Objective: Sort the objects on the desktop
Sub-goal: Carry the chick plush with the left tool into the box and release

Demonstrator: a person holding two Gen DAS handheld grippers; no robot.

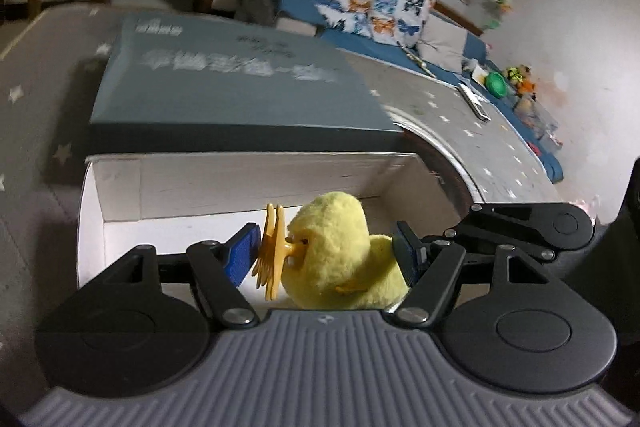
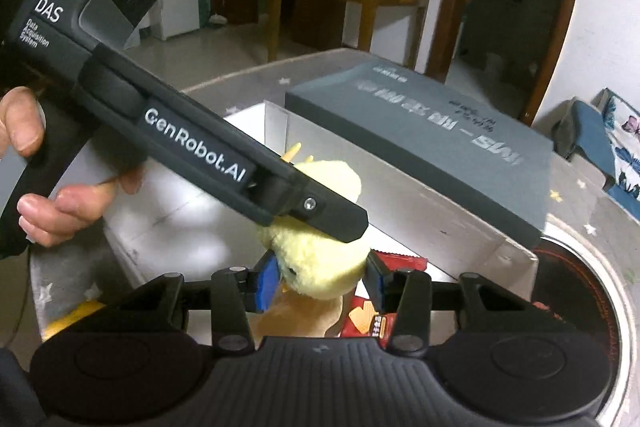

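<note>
A yellow plush duck with orange feet lies sideways between the blue pads of my left gripper, over the open white box. The left jaws stand wide, one pad against the feet and the other against the body. In the right wrist view my right gripper is shut on the lower part of the duck, a pad pressing each side. The left gripper's finger crosses over the duck, held by a person's hand. The white box lies below.
A flat grey box with white lettering sits behind the white box. In the white box lie a red snack packet and a brown item. A dark round appliance is at the right. The star-patterned tablecloth surrounds them.
</note>
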